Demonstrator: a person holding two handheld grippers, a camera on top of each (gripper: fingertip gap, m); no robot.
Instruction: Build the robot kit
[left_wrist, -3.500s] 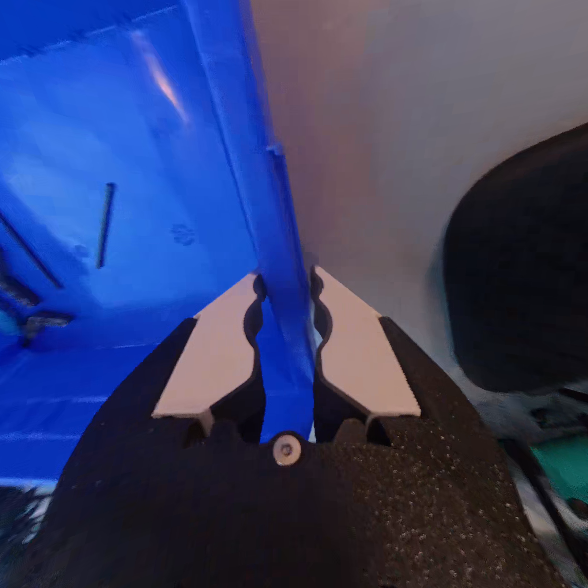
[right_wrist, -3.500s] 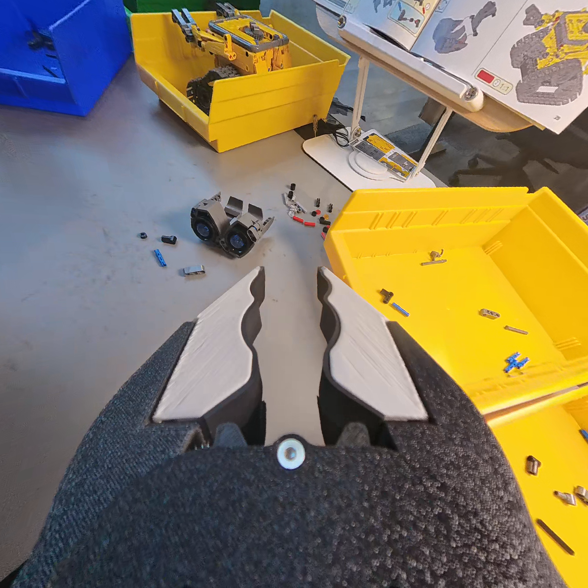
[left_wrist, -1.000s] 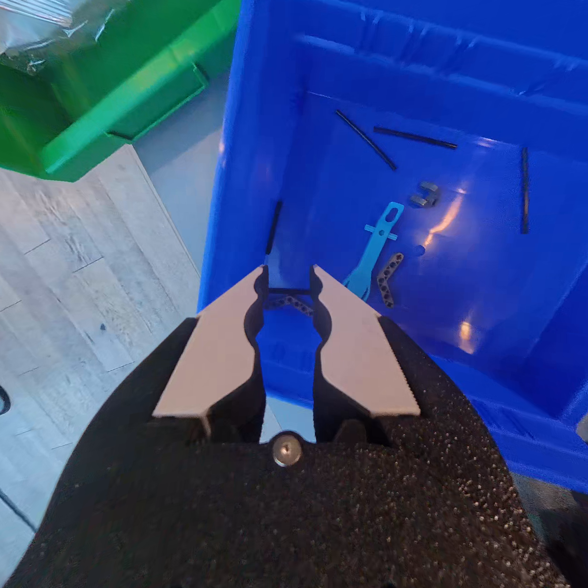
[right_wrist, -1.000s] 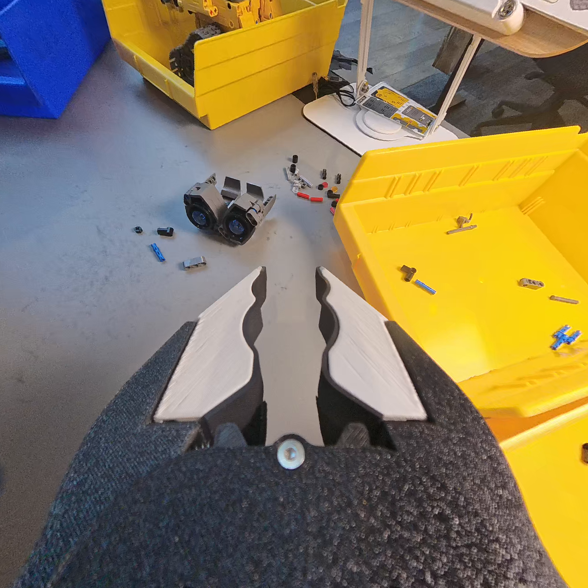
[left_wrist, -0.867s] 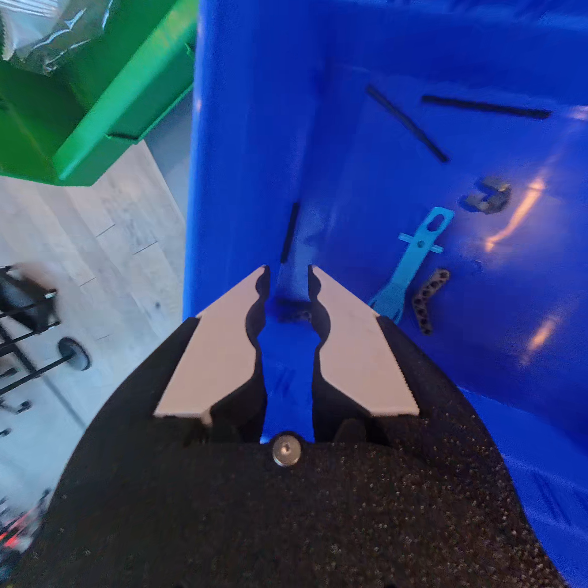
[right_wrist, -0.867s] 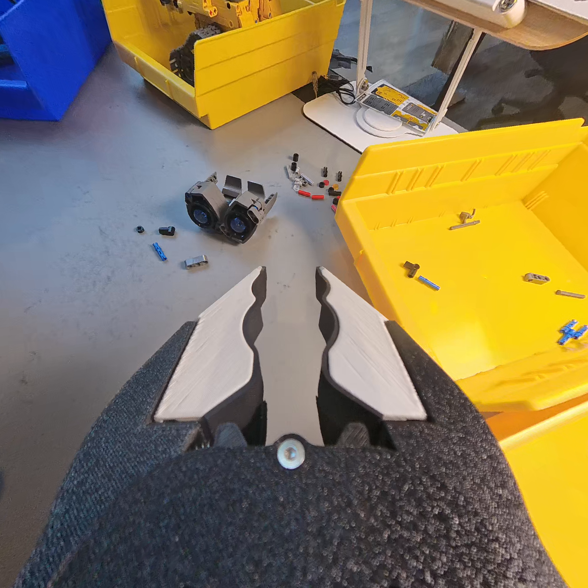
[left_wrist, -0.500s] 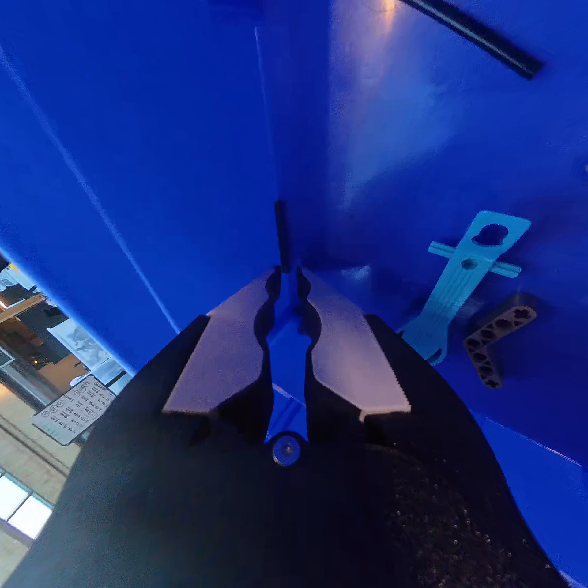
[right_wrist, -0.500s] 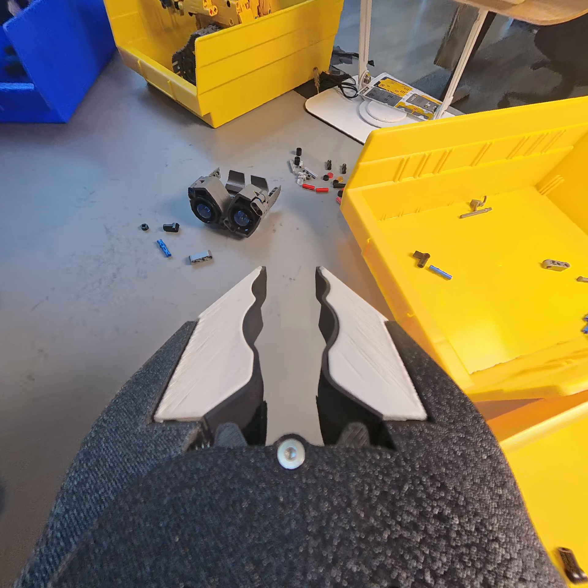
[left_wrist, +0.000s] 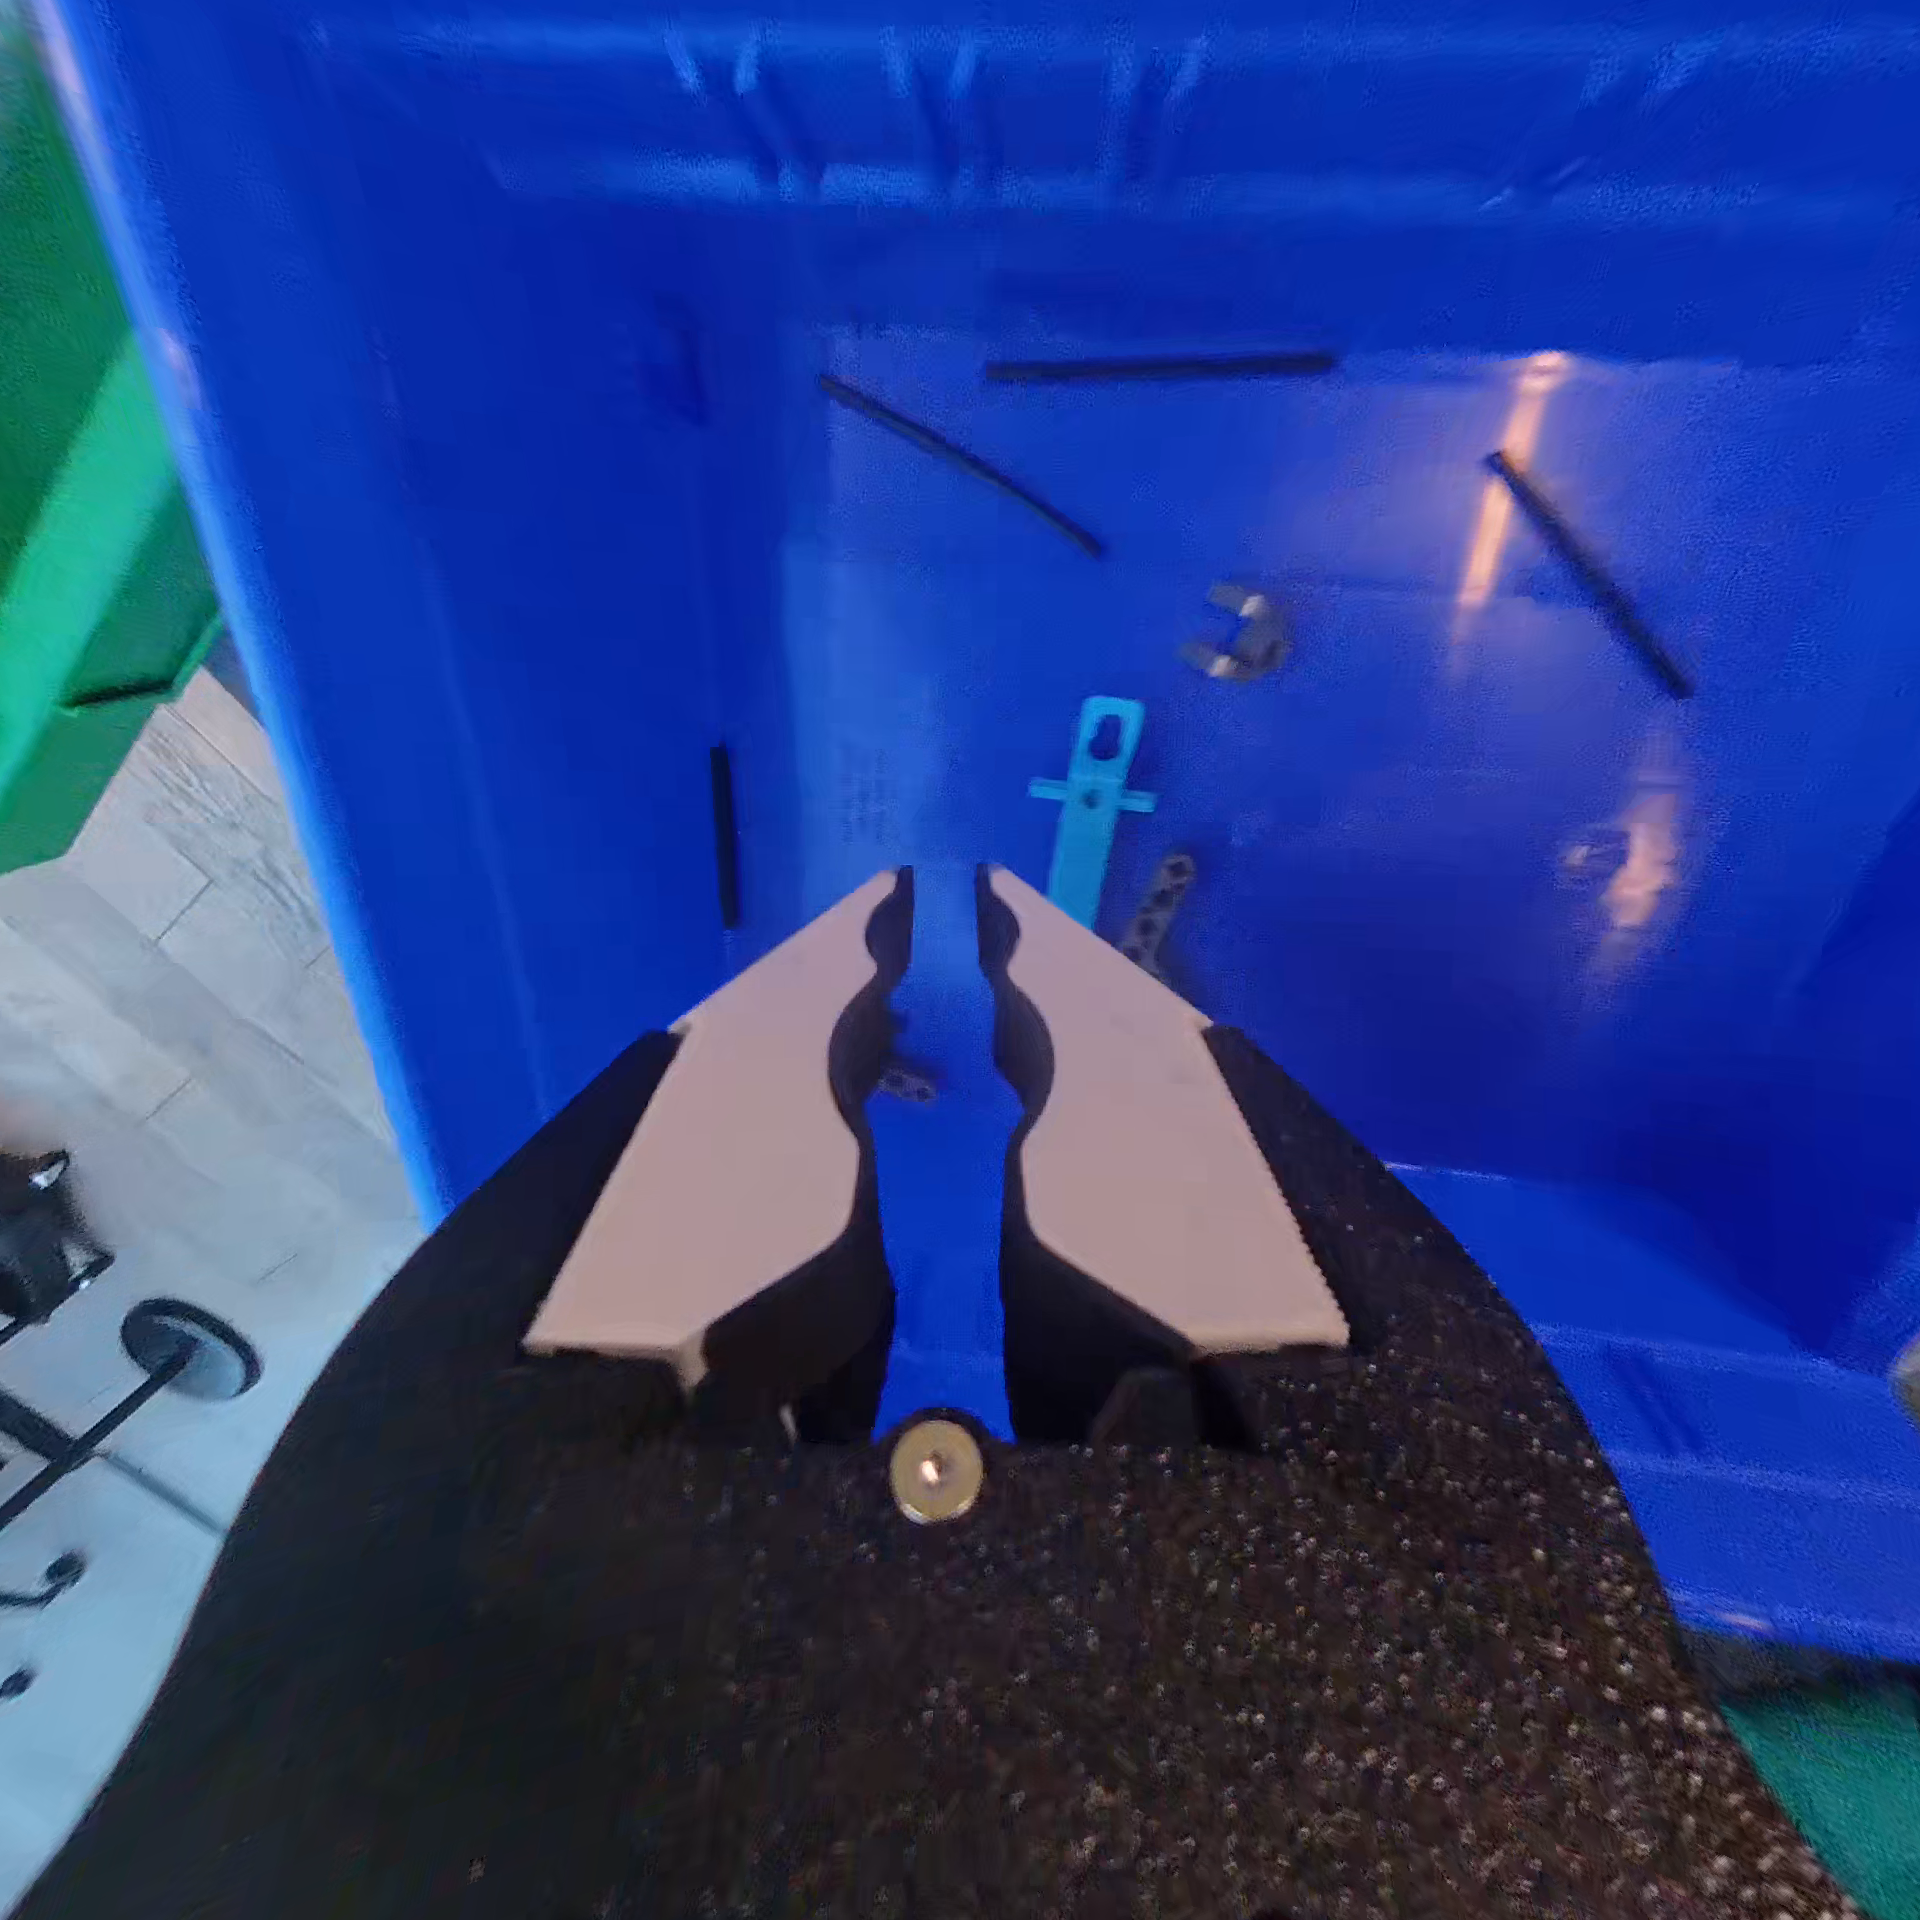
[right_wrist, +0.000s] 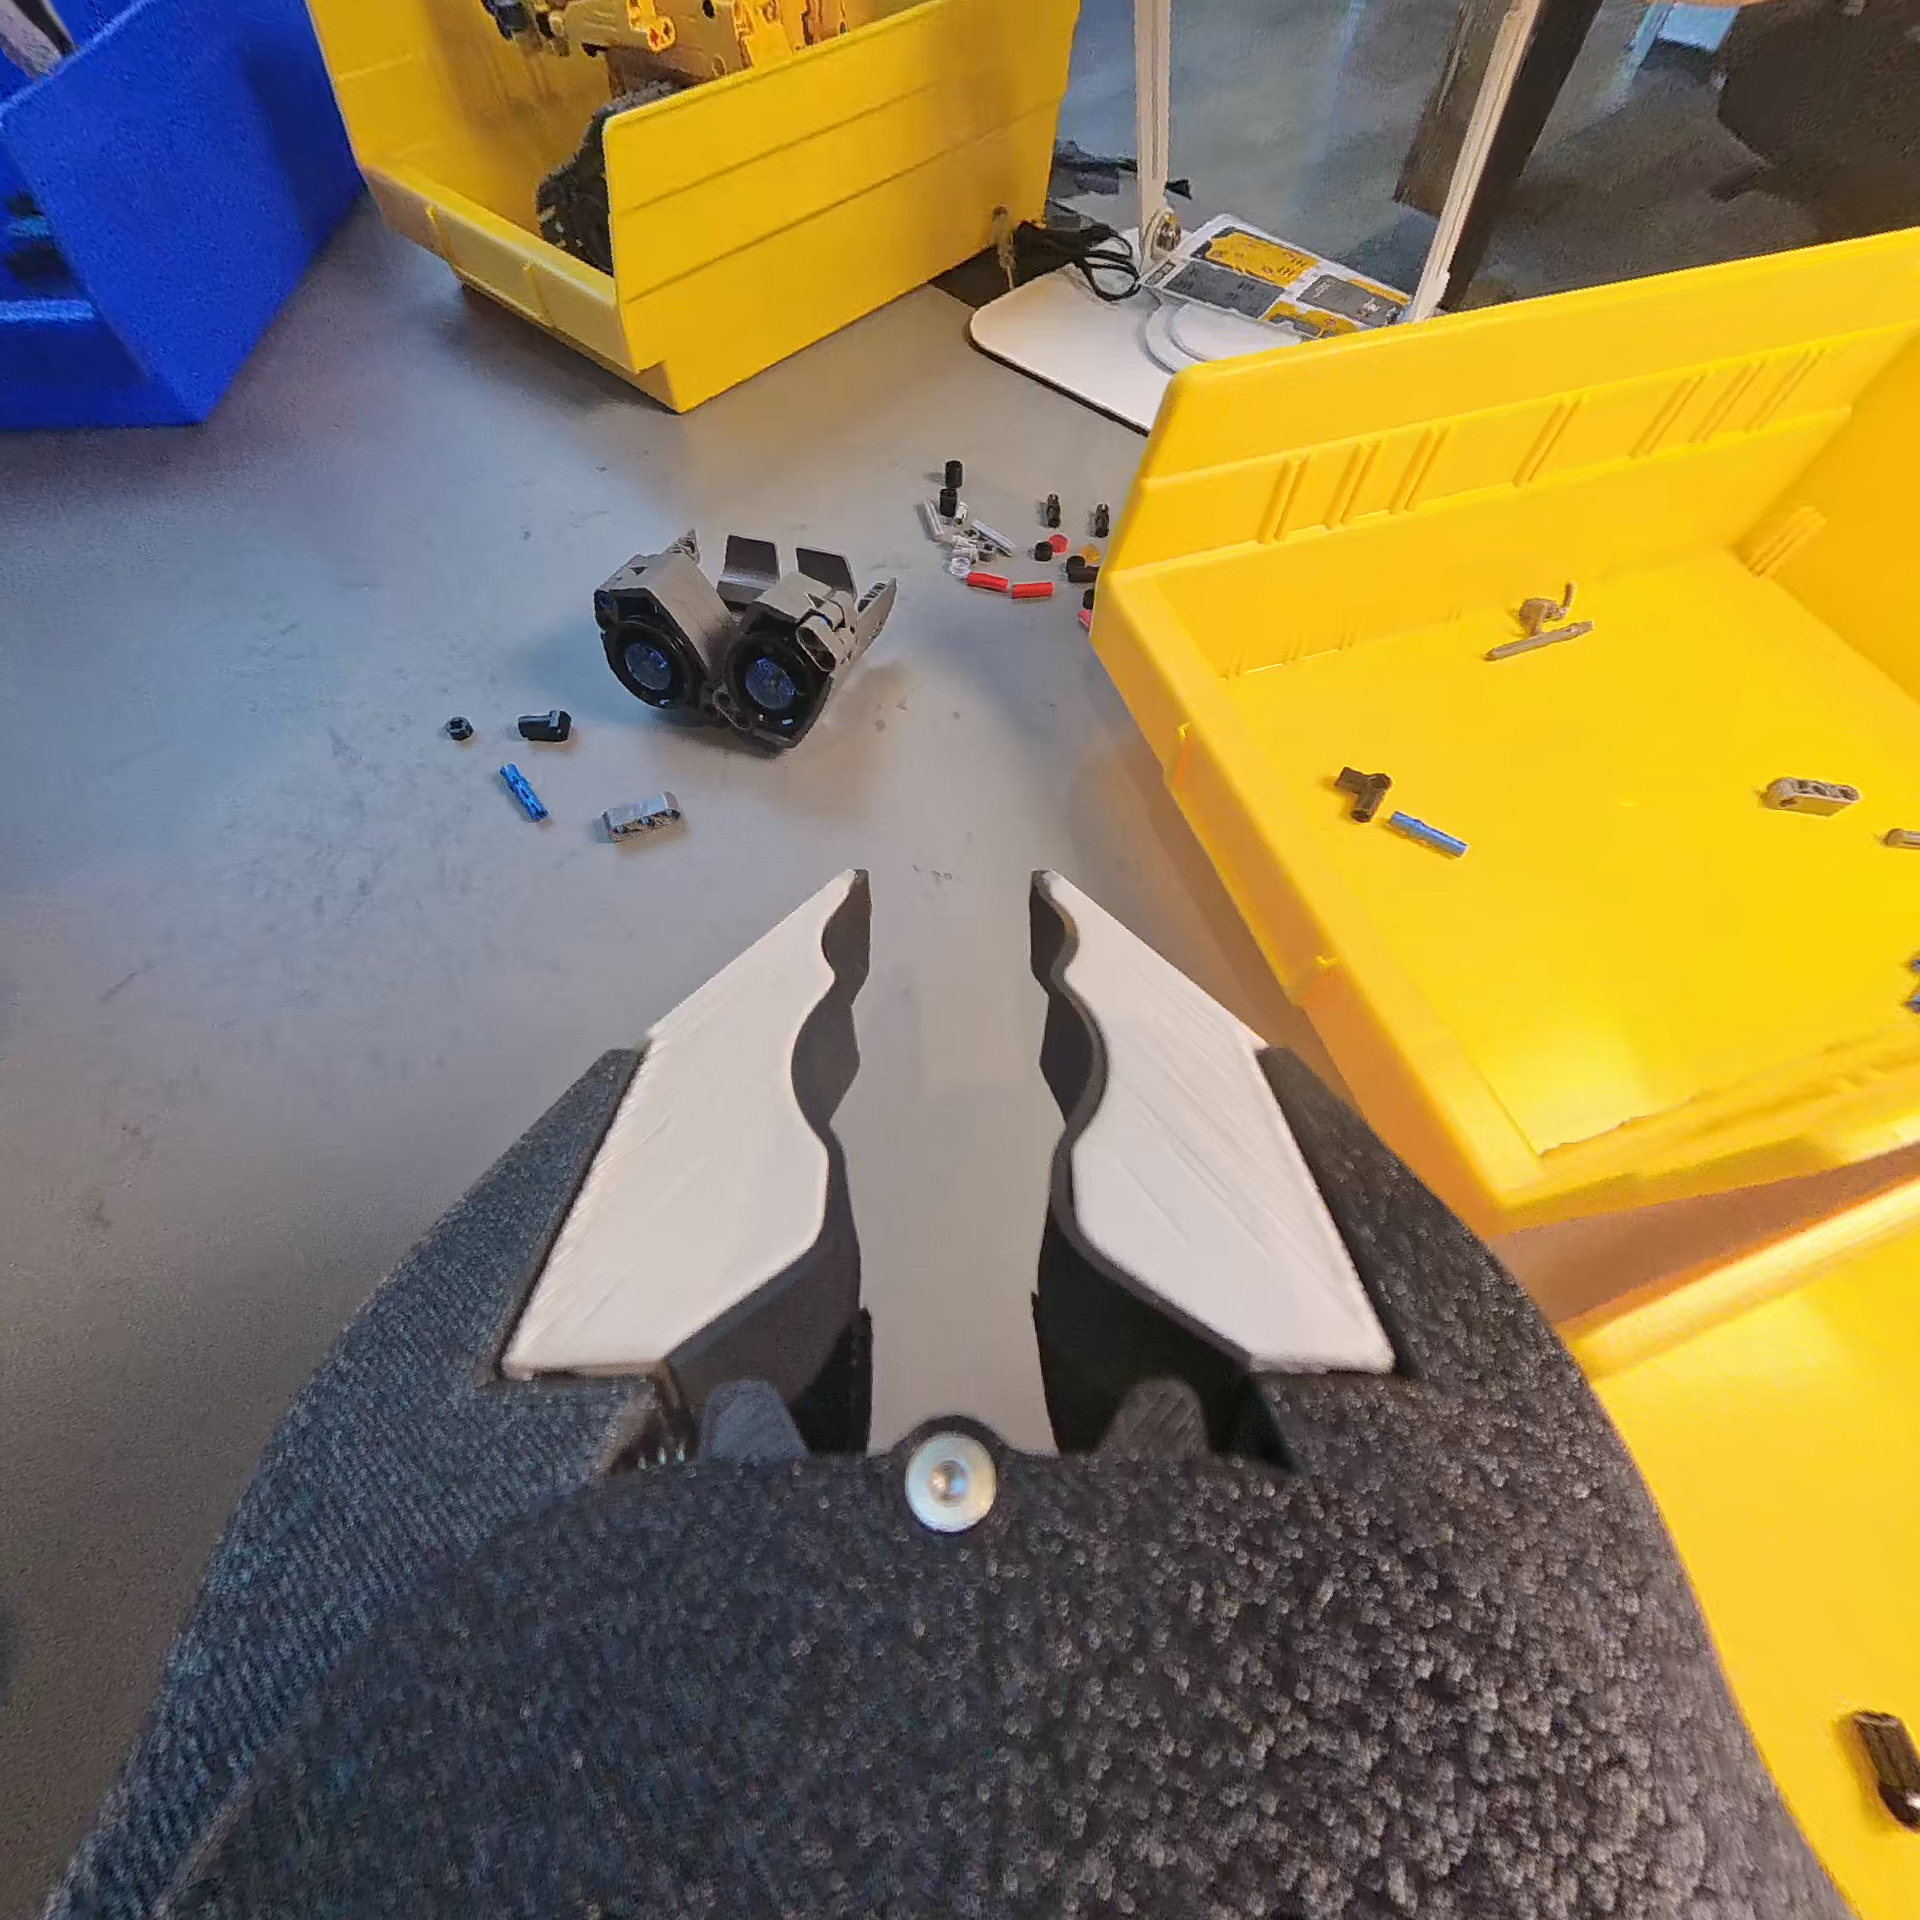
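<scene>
Left claw (left_wrist: 940, 883) narrowly apart, empty, inside blue plastic bin (left_wrist: 520, 520); light-blue flat plastic tool (left_wrist: 1091, 800) at 1 o'clock. Right claw (right_wrist: 948, 883) apart, empty, above grey tabletop (right_wrist: 260, 987); grey twin-lens block assembly (right_wrist: 738, 649) at 11 o'clock, yellow plastic bin (right_wrist: 1226, 748) at 2.

- My left view is dim, motion-blurred, with warm glare streaks on the blue bin (left_wrist: 1351, 260).
- My right view is bright, sharp, bowed at the edges.

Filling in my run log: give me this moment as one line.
left hand-held gripper: open, empty, inside blue bin | right hand-held gripper: open, empty, above grey table
</scene>
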